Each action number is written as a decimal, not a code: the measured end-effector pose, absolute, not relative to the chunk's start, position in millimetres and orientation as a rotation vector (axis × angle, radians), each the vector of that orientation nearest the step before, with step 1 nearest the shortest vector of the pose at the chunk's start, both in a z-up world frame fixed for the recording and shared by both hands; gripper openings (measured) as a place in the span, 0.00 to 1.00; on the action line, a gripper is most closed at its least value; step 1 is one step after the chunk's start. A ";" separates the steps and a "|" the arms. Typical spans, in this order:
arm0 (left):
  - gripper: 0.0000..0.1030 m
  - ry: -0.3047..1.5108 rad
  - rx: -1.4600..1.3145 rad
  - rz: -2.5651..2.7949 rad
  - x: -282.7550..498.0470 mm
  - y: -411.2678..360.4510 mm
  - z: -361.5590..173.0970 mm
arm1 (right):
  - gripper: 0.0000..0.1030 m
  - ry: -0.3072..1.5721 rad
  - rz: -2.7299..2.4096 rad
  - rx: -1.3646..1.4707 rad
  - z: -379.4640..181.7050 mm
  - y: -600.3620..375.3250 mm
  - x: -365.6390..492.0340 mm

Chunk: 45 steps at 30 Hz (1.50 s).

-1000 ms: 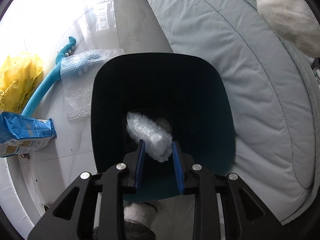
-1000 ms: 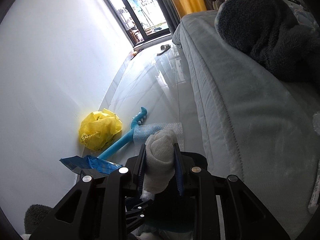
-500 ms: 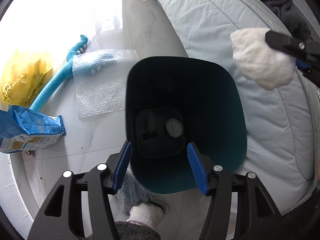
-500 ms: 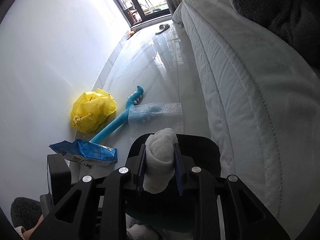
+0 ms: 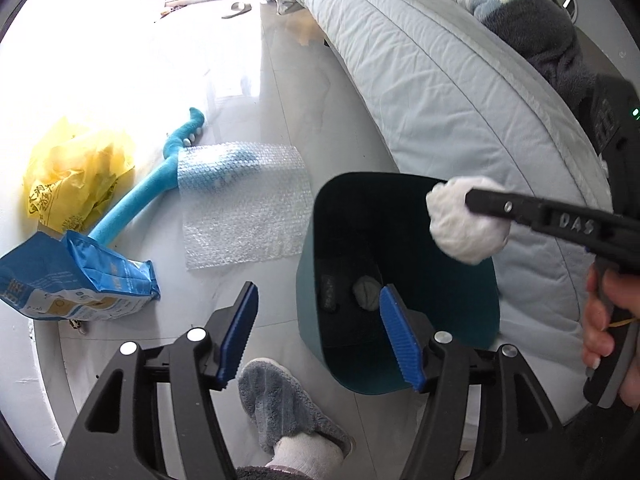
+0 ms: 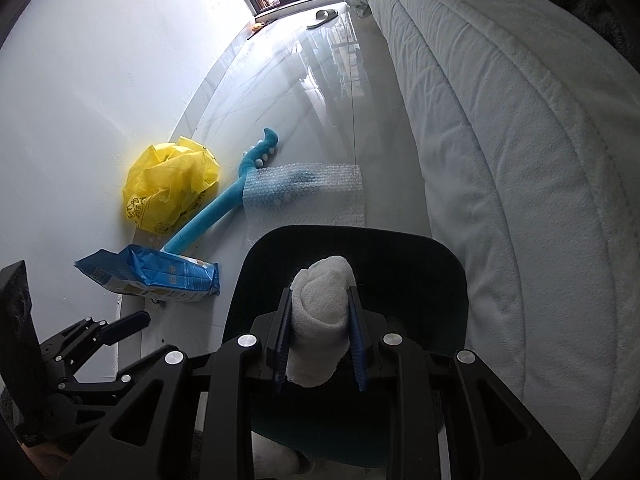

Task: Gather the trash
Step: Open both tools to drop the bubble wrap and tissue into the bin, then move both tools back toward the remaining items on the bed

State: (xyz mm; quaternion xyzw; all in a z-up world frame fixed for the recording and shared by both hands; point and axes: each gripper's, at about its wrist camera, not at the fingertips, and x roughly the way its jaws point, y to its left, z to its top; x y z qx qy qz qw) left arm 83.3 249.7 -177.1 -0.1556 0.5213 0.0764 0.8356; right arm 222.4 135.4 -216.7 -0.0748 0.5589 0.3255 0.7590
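So we've got the right claw clamped on a rolled-up wad of white paper towel, and it's hanging right over the open mouth of the dark teal plastic trash bin that stands on the glossy pale tiled floor, just beside the light grey quilted bed on the right. From the left wrist view we see that same wad above the bin's far right rim, with a bare hand gripping the right tool's handle. Our left claw is spread wide apart with nothing in it, blue ribbed pads showing, held low over the bin's near left edge. Down at the bottom of the bin there's a small crumpled greyish ball. Left of the bin, a sheet of clear bubble wrap lies flat on the floor, its far left corner draped over a long bright blue foam stick with a curved end. Further left there's a crumpled yellow plastic bag by the white wall, and nearer to us a blue and white snack bag lying on its side. A foot in a fuzzy grey slipper sits just near of the bin. On the bed's far right there's a dark grey fluffy blanket.
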 end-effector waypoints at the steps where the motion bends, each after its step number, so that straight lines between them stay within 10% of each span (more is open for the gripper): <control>1: 0.68 1.095 -0.321 0.168 82.0 251.2 -174.8 | 0.25 1.225 0.706 -0.169 -220.4 135.8 222.6; 12: 0.72 0.937 -0.337 0.148 70.7 259.1 -138.4 | 0.28 1.288 0.669 -0.257 -252.9 144.6 221.5; 25: 0.73 0.680 -0.332 0.147 63.9 251.5 -68.2 | 0.61 1.276 0.661 -0.294 -254.6 151.4 219.6; 45: 0.77 0.504 -0.285 0.140 63.2 208.8 12.7 | 0.81 0.852 0.775 -0.335 -127.2 114.0 202.5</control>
